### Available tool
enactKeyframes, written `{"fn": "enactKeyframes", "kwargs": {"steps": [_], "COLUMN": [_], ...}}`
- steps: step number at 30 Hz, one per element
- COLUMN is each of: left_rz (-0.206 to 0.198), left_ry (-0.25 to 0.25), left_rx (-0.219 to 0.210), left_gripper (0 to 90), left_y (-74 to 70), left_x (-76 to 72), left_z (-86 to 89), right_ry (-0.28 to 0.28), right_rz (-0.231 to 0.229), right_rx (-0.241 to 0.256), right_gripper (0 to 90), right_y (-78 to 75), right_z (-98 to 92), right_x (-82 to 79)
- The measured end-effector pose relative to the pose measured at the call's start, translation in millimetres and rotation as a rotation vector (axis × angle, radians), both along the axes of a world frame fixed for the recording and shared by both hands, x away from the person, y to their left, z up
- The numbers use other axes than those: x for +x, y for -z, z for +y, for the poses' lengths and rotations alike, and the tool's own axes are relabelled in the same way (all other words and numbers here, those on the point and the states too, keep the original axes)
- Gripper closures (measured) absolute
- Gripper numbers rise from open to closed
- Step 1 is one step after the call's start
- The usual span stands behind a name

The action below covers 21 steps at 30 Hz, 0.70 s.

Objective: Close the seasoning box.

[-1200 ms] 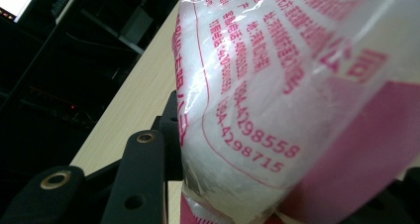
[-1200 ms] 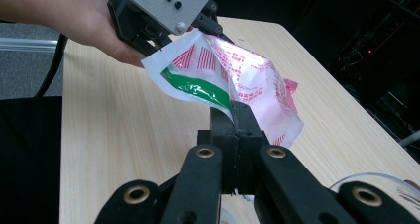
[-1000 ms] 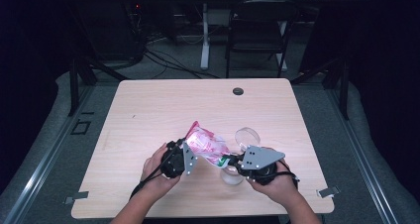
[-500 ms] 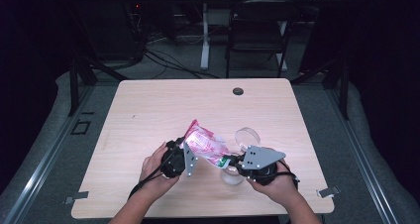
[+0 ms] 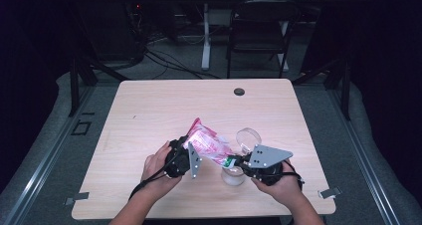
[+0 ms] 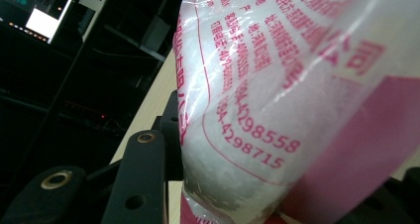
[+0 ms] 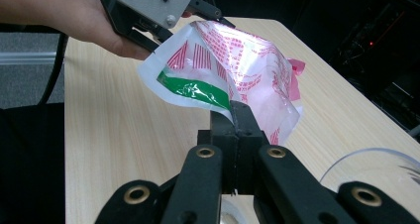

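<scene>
Pink-and-white plastic bag [image 5: 209,144] has barely moved — my left gripper [image 5: 185,158] stays clamped on one edge, my right gripper [image 5: 238,162] pinches its bottom corner above the glass cup [image 5: 234,175], so I think pouring comes next.

You have open table [image 5: 149,115] to the left and far side, while the clear cups [image 5: 248,137] crowd your right tool [image 5: 233,161].
</scene>
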<state>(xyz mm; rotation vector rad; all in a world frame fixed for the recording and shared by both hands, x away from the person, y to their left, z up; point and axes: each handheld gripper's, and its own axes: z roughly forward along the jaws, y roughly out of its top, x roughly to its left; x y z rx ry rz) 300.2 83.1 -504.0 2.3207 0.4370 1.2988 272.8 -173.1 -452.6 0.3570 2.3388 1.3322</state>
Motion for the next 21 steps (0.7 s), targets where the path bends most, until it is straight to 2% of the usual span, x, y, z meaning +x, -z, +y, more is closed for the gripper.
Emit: {"fn": "enactKeyframes", "kwargs": {"steps": [19, 21], "left_rz": [-0.038, -0.042], "left_ry": [0.0, -0.002], "left_rx": [0.029, 0.05], "left_gripper": [60.7, 60.8], "left_y": [-0.4, -1.3], "left_x": [-2.0, -2.6], "left_z": [-2.7, -2.5], "right_ry": [0.02, 0.02], "right_rz": [0.023, 0.023], "right_rx": [0.004, 0.002], "right_gripper": [90.0, 90.0], "right_y": [7.1, 7.6], "right_z": [-4.6, -4.6], "right_x": [2.2, 2.1]}}
